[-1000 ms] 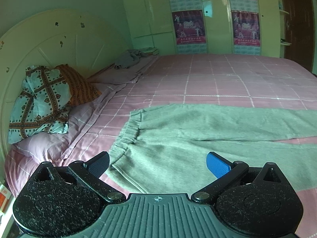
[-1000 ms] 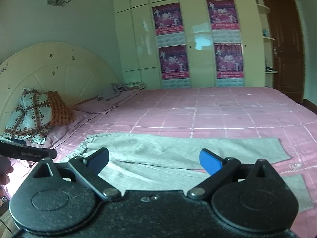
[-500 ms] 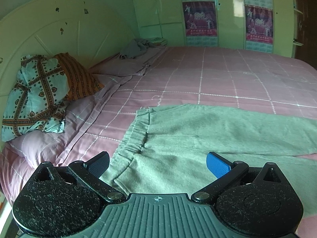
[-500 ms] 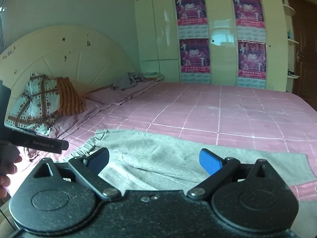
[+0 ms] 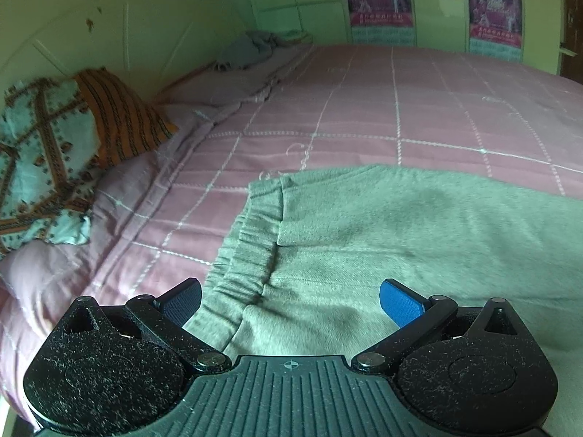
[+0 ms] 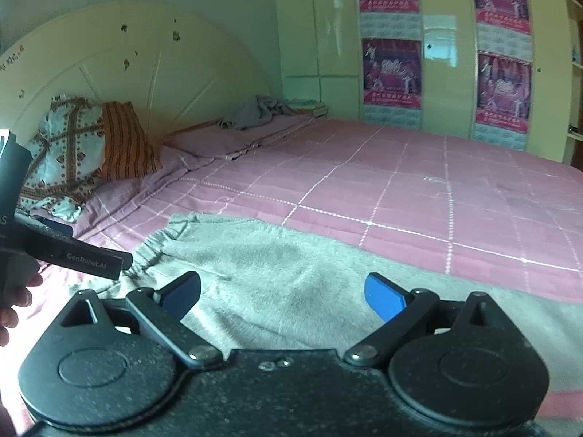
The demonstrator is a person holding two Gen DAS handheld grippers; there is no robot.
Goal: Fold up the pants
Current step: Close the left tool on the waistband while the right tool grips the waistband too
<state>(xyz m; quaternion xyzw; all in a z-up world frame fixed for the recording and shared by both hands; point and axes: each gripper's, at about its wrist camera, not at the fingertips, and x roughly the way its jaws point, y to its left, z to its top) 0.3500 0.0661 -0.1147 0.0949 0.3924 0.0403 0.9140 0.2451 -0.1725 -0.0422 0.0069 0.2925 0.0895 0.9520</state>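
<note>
Grey-green sweatpants (image 5: pixel 400 240) lie flat on the pink checked bed, waistband (image 5: pixel 247 240) toward the pillows on the left, legs running off right. My left gripper (image 5: pixel 291 300) is open and empty, hovering low over the near waistband corner. In the right wrist view the pants (image 6: pixel 291 266) fill the foreground. My right gripper (image 6: pixel 282 293) is open and empty above the hip area. The left gripper's black finger (image 6: pixel 91 260) shows at the left there, by the waistband (image 6: pixel 160 240).
Patterned pillows (image 5: pixel 54 145) and an orange striped pillow (image 5: pixel 120 116) lean on the cream headboard at left. A crumpled grey cloth (image 5: pixel 247 47) lies at the far bed corner. Wardrobe doors with posters (image 6: pixel 393 69) stand behind the bed.
Both grippers have moved forward and down toward the waistband end of the pants. The pants look larger and nearer. Both stay open.
</note>
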